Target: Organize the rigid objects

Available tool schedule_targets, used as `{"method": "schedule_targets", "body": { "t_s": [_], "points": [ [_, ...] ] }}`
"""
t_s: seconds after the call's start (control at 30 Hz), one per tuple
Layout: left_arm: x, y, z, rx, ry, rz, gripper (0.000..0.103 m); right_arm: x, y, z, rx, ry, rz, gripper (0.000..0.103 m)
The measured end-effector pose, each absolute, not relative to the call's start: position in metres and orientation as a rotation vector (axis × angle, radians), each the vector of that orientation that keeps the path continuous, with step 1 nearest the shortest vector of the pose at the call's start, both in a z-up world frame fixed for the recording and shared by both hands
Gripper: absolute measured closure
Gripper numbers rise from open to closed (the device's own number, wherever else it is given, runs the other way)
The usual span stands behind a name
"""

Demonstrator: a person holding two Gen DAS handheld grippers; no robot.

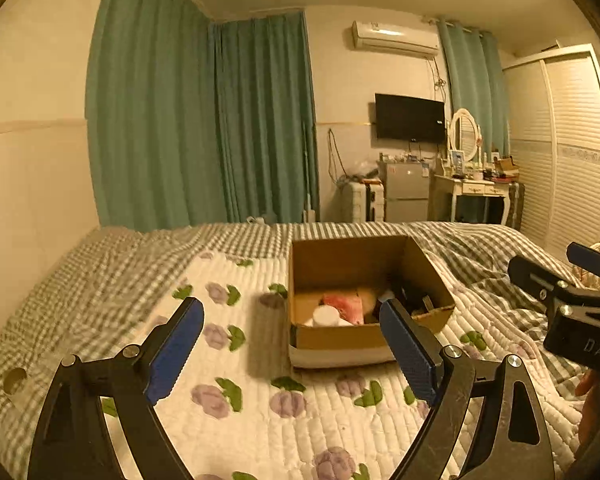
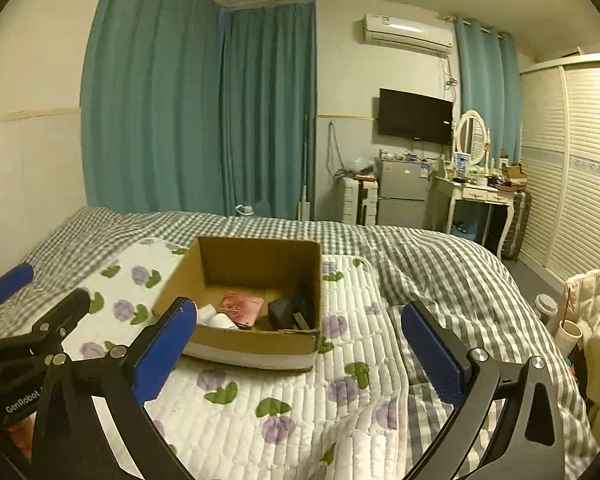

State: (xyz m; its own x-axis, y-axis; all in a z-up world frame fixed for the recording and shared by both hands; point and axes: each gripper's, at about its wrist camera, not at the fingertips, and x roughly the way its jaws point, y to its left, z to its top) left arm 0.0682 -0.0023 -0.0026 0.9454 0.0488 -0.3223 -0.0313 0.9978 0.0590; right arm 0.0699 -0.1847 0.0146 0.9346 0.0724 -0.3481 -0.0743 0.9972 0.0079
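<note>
Room: a bedroom with teal curtains (image 2: 196,100), a wall air conditioner (image 2: 406,34), a dark television (image 2: 416,116), a small grey fridge (image 2: 404,192), a white dressing table (image 2: 476,196) with an oval mirror, and a louvred wardrobe (image 2: 576,160) at the far right.
Surface: a bed with a grey checked cover (image 2: 440,264), and on it a white quilted pad (image 2: 260,408) printed with purple flowers and green leaves.
Cardboard box (image 2: 256,256): open-topped, it sits on the quilted pad near the middle of the bed; in the right wrist view its long axis seems to run near to far.
Box contents: a red-pink flat packet (image 2: 242,306) in the middle, a white round piece (image 1: 326,316) to its left, dark objects (image 2: 292,308) at the right; no label on them can be read.
Writing: "GenRobot" on the left gripper's body in the right wrist view; "DAS" on the right gripper's body in the left wrist view.
Left gripper (image 1: 292,344): blue pads spread wide, nothing between them; it points at the box from the near side.
Right gripper (image 2: 296,344): jaws also wide apart and empty, short of the box's near wall.
Floor, right of the bed: a lidded jar (image 2: 546,306) and a pale cup (image 2: 568,334).
</note>
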Motion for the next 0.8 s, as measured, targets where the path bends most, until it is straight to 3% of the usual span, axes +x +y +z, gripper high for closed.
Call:
{"method": "schedule_targets", "body": {
  "t_s": [0.8],
  "points": [
    [0.064,0.017,-0.002,-0.001,0.345,0.025,0.011,0.076,-0.183,0.003,-0.035,0.374,0.072,0.0]
  ]
}}
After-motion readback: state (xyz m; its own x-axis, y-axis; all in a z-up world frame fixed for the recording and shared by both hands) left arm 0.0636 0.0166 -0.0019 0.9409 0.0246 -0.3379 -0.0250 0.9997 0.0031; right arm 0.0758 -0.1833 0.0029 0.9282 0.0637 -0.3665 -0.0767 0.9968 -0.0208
